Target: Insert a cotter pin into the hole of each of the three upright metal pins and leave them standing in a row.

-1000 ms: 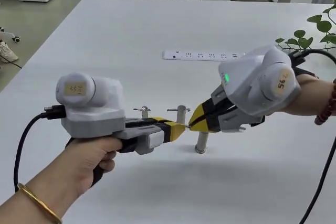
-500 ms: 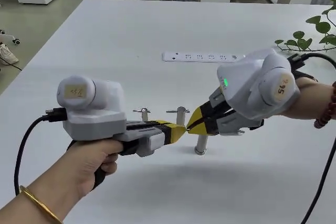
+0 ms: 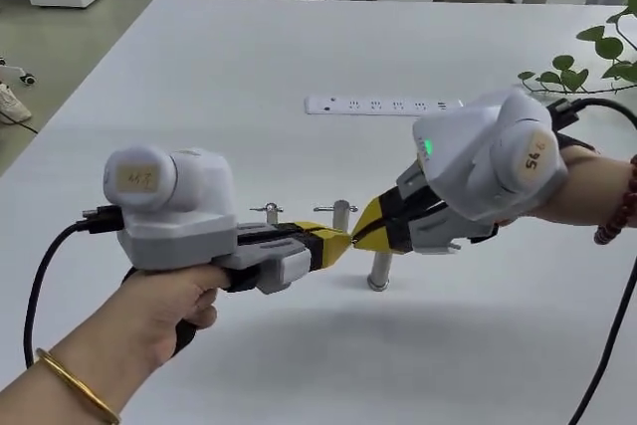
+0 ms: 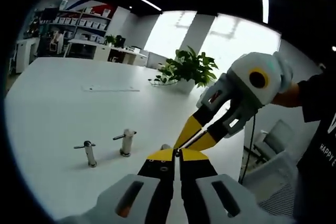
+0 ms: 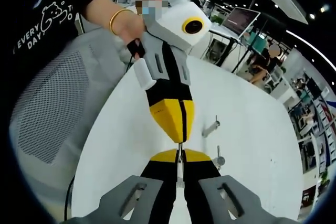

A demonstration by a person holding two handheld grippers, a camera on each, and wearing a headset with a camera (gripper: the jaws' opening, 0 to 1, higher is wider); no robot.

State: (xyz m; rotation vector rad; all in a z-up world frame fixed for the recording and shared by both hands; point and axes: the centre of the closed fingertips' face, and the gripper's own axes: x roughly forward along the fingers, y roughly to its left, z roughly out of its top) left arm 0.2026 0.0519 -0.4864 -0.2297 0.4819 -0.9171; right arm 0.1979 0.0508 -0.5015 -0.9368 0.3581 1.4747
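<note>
The power strip (image 3: 383, 105) lies on the table (image 3: 229, 67) behind the metal pins (image 3: 340, 216).

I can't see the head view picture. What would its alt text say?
Two hand-held tools, the left tool and the right tool, meet tip to tip, both shut, over an upright metal pin on a white table. Behind them stand two more pins with cotter pins through them, and farther back lies a power strip.

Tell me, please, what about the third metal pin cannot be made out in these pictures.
Third metal pin: its top and hole, head view, hidden behind the left gripper and right gripper.
Whatever sits between the meeting jaw tips: both gripper views, too small to name.
</note>
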